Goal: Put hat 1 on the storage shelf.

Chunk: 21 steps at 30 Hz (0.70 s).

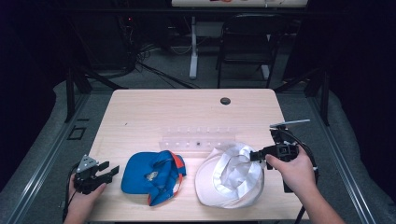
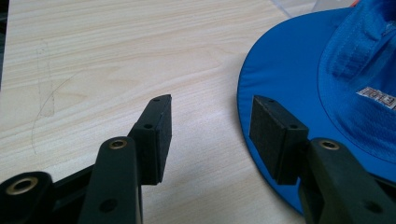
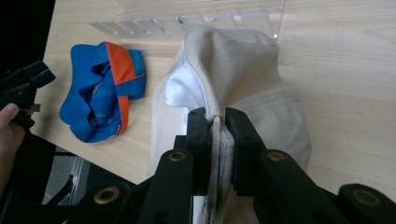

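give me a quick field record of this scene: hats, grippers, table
white hat: on the table's right side, edge pinched and pulled up
right gripper: shut on the white hat's fabric
blue hat: left of the white hat, crumpled, orange trim showing
left gripper: open, nothing between the fingers, beside the blue hat's brim
clear rack: behind the two hats
table: light wood

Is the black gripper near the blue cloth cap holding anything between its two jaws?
No, the left gripper stands open over bare wooden table, its jaws apart beside the brim of the blue cap.
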Each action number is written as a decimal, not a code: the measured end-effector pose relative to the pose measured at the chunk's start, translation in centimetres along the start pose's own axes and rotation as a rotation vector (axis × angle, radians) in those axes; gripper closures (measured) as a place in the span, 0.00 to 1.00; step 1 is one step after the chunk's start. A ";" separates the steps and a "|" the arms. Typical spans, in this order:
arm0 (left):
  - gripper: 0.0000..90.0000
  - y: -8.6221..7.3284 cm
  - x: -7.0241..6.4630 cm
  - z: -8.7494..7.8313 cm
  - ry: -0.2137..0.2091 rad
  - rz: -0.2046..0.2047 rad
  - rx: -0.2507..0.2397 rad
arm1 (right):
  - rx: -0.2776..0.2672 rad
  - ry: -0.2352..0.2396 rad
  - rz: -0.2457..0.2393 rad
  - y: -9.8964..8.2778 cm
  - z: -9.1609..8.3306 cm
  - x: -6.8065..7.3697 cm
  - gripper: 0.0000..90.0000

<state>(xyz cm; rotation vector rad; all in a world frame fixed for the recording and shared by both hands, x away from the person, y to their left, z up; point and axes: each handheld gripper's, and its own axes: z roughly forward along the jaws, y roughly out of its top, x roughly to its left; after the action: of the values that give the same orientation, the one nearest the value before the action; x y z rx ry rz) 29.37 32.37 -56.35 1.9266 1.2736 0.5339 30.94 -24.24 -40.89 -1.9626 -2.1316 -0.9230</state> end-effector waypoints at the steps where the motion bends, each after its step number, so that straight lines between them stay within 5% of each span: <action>1: 0.55 0.0 0.0 0.0 0.000 0.000 0.000 | 0.003 0.007 -0.001 0.0 -0.1 0.1 0.90; 10: 0.55 0.0 0.0 0.0 -0.003 0.002 0.007 | 0.044 0.067 0.029 0.9 -0.8 1.2 0.90; 21: 0.55 0.0 -0.1 -0.1 -0.004 0.008 0.012 | 0.078 0.238 0.115 2.0 -1.6 1.9 0.90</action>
<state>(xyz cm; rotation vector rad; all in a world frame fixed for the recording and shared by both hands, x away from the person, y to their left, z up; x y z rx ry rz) 29.33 32.33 -56.28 1.9430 1.2699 0.5272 31.96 -23.42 -37.98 -1.8150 -1.8759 -0.9820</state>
